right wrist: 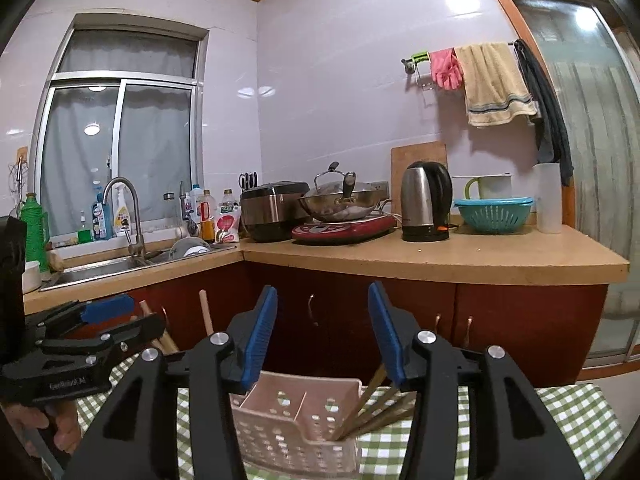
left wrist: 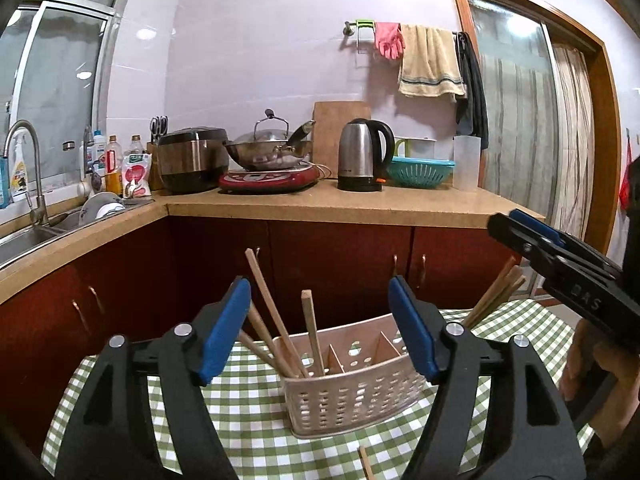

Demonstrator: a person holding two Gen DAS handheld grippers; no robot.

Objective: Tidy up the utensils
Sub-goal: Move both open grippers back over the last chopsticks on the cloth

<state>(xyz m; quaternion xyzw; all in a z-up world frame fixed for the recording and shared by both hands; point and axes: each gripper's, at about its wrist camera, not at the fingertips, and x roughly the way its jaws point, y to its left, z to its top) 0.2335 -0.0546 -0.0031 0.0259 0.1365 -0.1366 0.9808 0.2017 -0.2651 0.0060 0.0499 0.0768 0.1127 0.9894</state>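
A home kitchen.
Sink [right wrist: 100,270], rice cooker [right wrist: 272,210], wok [right wrist: 340,200] on a hob, kettle [right wrist: 426,202] along the bench [right wrist: 440,258]; bottles by the window, probably cleaners.

The pale perforated plastic utensil holder [left wrist: 352,392] is sitting upright on the green-checked cloth of the desk [left wrist: 248,408], its inside split by thin dividers into several compartments. Wooden chopsticks [left wrist: 276,320] are standing in its left end compartment, leaning out at different angles, their tips fanning up and to the left, with one stick rising nearly straight. At the opposite end, another bunch of chopsticks [right wrist: 380,404] is resting in the end compartment, tilting steeply outward over the rim. The middle compartments are showing only their punched holes. One loose chopstick [left wrist: 367,462] is lying flat on the cloth just in front of the holder.
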